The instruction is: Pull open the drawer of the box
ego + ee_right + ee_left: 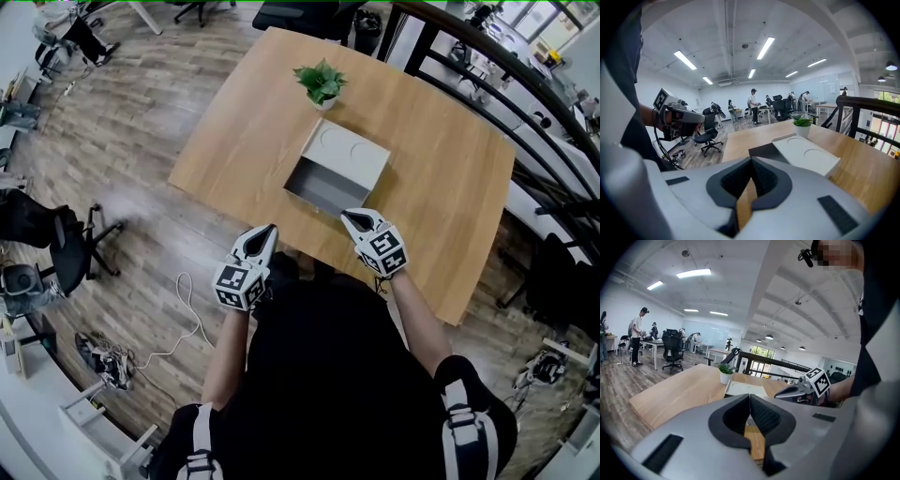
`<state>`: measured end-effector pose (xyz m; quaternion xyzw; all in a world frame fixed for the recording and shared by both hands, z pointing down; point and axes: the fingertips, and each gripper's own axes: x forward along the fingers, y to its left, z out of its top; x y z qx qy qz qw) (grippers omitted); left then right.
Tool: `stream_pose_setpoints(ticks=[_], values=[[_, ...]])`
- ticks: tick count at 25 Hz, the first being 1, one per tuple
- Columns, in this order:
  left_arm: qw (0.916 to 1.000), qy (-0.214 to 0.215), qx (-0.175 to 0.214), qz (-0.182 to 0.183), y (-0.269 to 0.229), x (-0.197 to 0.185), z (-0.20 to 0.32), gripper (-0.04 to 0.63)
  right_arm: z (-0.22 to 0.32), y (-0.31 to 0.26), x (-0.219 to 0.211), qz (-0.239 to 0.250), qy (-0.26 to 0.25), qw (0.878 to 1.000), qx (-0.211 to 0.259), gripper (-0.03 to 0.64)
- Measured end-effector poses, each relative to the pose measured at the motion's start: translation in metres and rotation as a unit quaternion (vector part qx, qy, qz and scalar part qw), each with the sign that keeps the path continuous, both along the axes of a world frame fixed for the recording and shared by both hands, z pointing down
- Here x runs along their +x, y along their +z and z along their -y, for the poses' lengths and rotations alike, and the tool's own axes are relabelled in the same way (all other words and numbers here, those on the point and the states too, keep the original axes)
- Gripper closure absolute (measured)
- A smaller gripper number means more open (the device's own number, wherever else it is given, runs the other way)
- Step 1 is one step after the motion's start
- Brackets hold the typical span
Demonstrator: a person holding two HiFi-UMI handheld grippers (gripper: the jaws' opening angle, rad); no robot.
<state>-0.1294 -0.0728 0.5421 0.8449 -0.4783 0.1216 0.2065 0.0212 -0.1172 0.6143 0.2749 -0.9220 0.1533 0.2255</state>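
A white box (349, 153) lies on the wooden table (441, 187), and its grey drawer (314, 185) stands pulled out toward me. In the right gripper view the box top (806, 157) lies ahead right, with the dark drawer (764, 151) beside it. My left gripper (271, 229) hovers at the table's near edge, left of the drawer, shut and empty. My right gripper (346, 217) sits just to the right of the drawer's front, also shut with nothing in it. Neither touches the drawer. The left gripper view shows the box (745, 388) beyond the closed jaws.
A small potted plant (321, 82) stands behind the box. A black railing (525, 84) runs along the table's far right. An office chair (56, 248) and a cable (183, 319) are on the floor at left. People stand at distant desks (637, 336).
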Motion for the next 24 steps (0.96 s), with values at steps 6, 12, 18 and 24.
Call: stream_pose_setpoints(ticks=[6,12,18,24], values=[[0.9999,0.009,0.004,0.005,0.0,0.005,-0.001,0.571,-0.007,-0.003,0.005,-0.003,0.005,1.0,0.006,0.592],[0.9997,0.02,0.007,0.011,-0.006,0.011,0.003,0.571,-0.007,-0.01,0.011,-0.007,0.007,1.0,0.017,0.592],[0.9997,0.022,0.002,0.007,-0.003,0.015,0.002,0.571,-0.008,-0.008,0.018,-0.017,0.011,1.0,0.023,0.592],[0.9997,0.024,0.002,0.004,0.001,0.019,0.002,0.571,-0.008,-0.008,0.027,-0.02,0.027,0.999,0.026,0.592]])
